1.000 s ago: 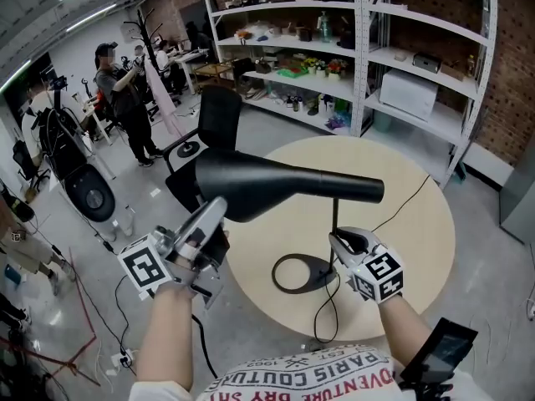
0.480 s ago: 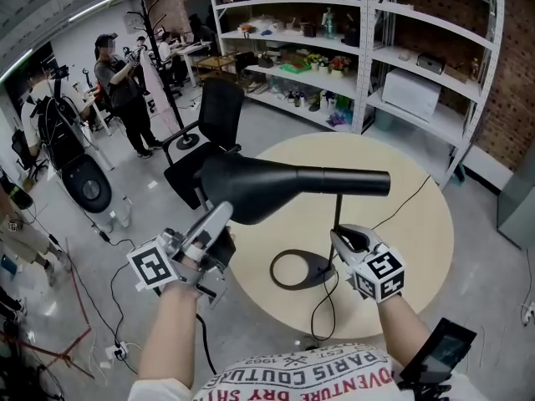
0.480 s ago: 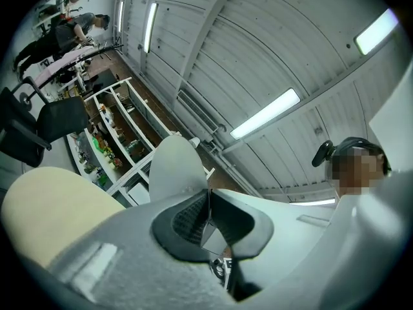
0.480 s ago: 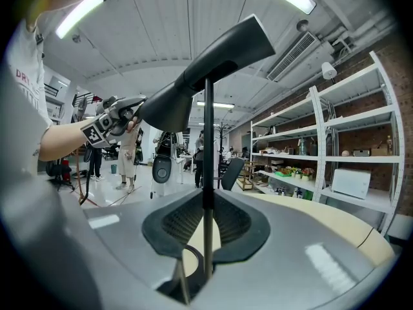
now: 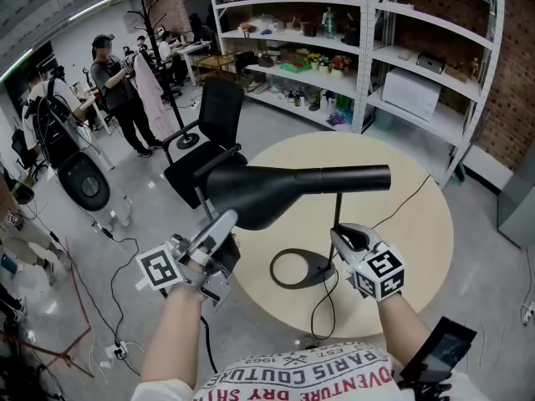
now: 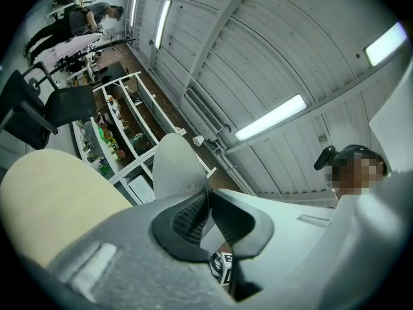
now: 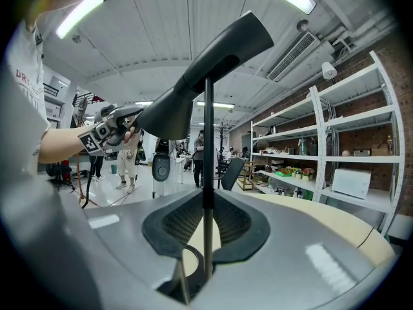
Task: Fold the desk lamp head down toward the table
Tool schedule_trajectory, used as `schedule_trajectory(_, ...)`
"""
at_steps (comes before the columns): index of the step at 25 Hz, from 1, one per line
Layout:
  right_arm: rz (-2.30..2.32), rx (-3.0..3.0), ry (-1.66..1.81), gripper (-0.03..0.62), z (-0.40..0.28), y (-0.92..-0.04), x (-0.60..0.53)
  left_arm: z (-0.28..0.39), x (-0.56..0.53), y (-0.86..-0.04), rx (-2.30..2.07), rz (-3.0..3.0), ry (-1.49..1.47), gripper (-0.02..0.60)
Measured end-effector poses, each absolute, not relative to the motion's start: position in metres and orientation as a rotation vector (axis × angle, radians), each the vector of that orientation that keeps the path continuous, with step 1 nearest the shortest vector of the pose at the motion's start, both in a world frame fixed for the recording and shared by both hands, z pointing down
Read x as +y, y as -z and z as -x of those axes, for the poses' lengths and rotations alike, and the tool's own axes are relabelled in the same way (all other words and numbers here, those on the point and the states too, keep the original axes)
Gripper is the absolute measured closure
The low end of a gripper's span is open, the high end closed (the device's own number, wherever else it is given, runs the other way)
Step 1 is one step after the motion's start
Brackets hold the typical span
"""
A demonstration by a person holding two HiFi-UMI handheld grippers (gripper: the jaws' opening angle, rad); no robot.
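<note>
The right gripper (image 5: 338, 239) is clamping the thin stem (image 5: 337, 211) (to keep the base (image 5: 298, 271) from tipping). The left gripper (image 5: 226, 222), jaws just easing apart, is pinching the wide rim of the lamp head (image 5: 292, 186), which is hanging roughly level above the table (image 5: 410, 215).

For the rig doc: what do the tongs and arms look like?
Left tongs and right tongs: light grey plastic, black ribbed pads, each with a white cube of black square markers. Arms bare; white printed T-shirt. Left jaws have just been opening, lamp head between them.
</note>
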State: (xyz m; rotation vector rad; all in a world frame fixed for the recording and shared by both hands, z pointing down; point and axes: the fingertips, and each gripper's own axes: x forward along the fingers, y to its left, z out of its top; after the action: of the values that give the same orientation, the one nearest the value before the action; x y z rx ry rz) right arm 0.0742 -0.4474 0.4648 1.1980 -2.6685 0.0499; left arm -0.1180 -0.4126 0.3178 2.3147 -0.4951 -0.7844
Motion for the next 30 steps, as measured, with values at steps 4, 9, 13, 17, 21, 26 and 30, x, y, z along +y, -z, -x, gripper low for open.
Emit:
schedule_trajectory(4, -1.195, -2.671, -0.049, 0.549, -0.074, -0.465, -0.447, 0.116, -0.412, -0.328, -0.473, -2.293, 0.788, 0.558)
schedule_trajectory(9, -1.194, -2.672, -0.054, 0.548, -0.072, -0.462, -0.446, 0.116, -0.411, -0.333, -0.451, -2.257, 0.803, 0.558)
schedule_trajectory(13, -1.194, -2.675, -0.053, 0.548, -0.072, -0.462, -0.446, 0.115, -0.411, -0.339, -0.435, -2.228, 0.819, 0.557)
schedule_trajectory(17, -1.194, -2.677, -0.053, 0.548, -0.072, -0.464, -0.445, 0.113, -0.41, -0.347, -0.413, -2.2, 0.843, 0.557)
schedule_trajectory(21, -1.192, -2.678, -0.053, 0.548, -0.072, -0.464, -0.445, 0.111, -0.409, -0.353, -0.386, -2.176, 0.865, 0.557)
schedule_trajectory(26, -1.188, -2.68, -0.051, 0.548, -0.071, -0.464, -0.443, 0.109, -0.407, -0.36, -0.356, -2.147, 0.889, 0.557)
schedule_trajectory(30, -1.19, -2.681, -0.052, 0.548, -0.071, -0.465, -0.442, 0.105, -0.405, -0.368, -0.331, -2.121, 0.904, 0.557)
